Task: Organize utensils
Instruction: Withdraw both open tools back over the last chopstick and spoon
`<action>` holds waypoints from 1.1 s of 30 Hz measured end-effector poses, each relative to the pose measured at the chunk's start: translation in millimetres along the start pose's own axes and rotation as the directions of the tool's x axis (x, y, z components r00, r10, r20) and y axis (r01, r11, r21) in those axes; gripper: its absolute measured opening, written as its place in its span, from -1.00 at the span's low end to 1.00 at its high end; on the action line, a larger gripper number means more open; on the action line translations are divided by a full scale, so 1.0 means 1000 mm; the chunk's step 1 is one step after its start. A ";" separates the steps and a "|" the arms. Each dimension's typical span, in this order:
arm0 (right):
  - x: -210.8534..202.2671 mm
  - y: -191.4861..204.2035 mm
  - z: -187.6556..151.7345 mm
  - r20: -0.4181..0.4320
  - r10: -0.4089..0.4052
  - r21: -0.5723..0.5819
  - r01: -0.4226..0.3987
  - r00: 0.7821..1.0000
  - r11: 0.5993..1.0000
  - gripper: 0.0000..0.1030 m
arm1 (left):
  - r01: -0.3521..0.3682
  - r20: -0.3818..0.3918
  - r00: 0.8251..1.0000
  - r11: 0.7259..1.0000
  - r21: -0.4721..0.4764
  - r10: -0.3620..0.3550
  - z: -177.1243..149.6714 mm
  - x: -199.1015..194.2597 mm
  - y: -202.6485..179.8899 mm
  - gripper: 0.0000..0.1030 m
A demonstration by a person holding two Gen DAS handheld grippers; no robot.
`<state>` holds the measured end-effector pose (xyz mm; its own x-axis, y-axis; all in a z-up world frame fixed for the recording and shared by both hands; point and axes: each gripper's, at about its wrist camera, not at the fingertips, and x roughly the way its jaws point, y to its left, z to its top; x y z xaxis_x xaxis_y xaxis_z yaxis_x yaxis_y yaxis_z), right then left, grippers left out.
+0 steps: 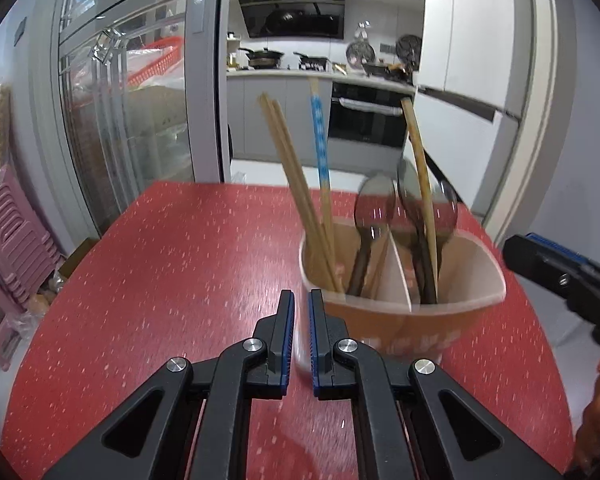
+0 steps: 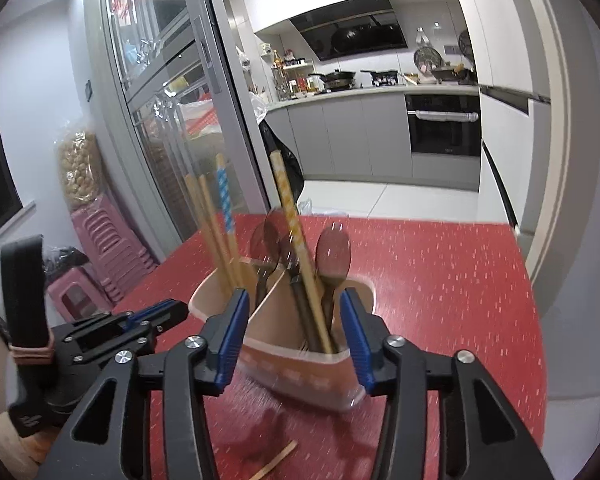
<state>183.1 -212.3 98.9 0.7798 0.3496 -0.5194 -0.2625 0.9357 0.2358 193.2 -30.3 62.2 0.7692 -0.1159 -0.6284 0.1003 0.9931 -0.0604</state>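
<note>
An orange utensil holder (image 1: pixel 400 328) (image 2: pixel 300 376) with a white divider stands on the red table. It holds plain wooden chopsticks (image 1: pixel 296 184) (image 2: pixel 212 232), a blue-patterned chopstick (image 1: pixel 320 140), a yellow-patterned one (image 2: pixel 290 216) and dark-handled spoons (image 1: pixel 374 200) (image 2: pixel 334 252). My left gripper (image 1: pixel 301 300) (image 2: pixel 176 308) is shut on the holder's left rim. My right gripper (image 2: pixel 294 296) (image 1: pixel 560 276) is open, its blue pads standing either side of the holder's near corner without pressing it. One loose chopstick (image 2: pixel 274 462) lies on the table under the right gripper.
The red speckled table (image 1: pixel 180 260) (image 2: pixel 440 280) ends close behind the holder. Pink stacked stools (image 1: pixel 16 232) (image 2: pixel 108 248) stand left of the table by a glass-door cabinet (image 1: pixel 132 120). A kitchen with an oven (image 2: pixel 444 124) lies beyond.
</note>
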 end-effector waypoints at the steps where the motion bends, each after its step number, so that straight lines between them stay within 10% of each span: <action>1: -0.002 0.002 -0.003 -0.010 0.003 0.006 -0.003 1.000 1.000 0.03 | -0.001 -0.014 1.000 1.000 0.004 0.001 -0.005 -0.001 -0.001 -0.38; 25: -0.018 0.015 -0.106 -0.314 -0.047 0.117 0.088 0.948 0.989 0.13 | 0.007 -0.167 0.986 0.999 -0.038 -0.013 -0.095 -0.026 0.013 -0.37; 27: -0.019 0.016 -0.110 -0.321 -0.052 0.118 0.094 0.946 0.989 0.14 | 0.006 -0.171 0.985 0.999 -0.046 -0.014 -0.099 -0.027 0.016 0.01; 28: -0.020 0.017 -0.112 -0.324 -0.053 0.120 0.097 0.944 0.988 0.14 | 0.000 -0.176 0.984 0.999 -0.049 -0.008 -0.101 -0.028 0.018 1.00; 33: -0.021 0.018 -0.120 -0.354 -0.057 0.132 0.111 0.933 0.985 0.21 | -0.023 -0.150 0.989 0.999 -0.029 0.019 -0.102 -0.020 0.027 1.00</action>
<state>93.6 -197.2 15.5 0.5413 0.2894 -0.7894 -0.0975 0.9542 0.2830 116.5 0.2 -6.3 0.6679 -0.0936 -0.7384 0.0643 0.9956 -0.0681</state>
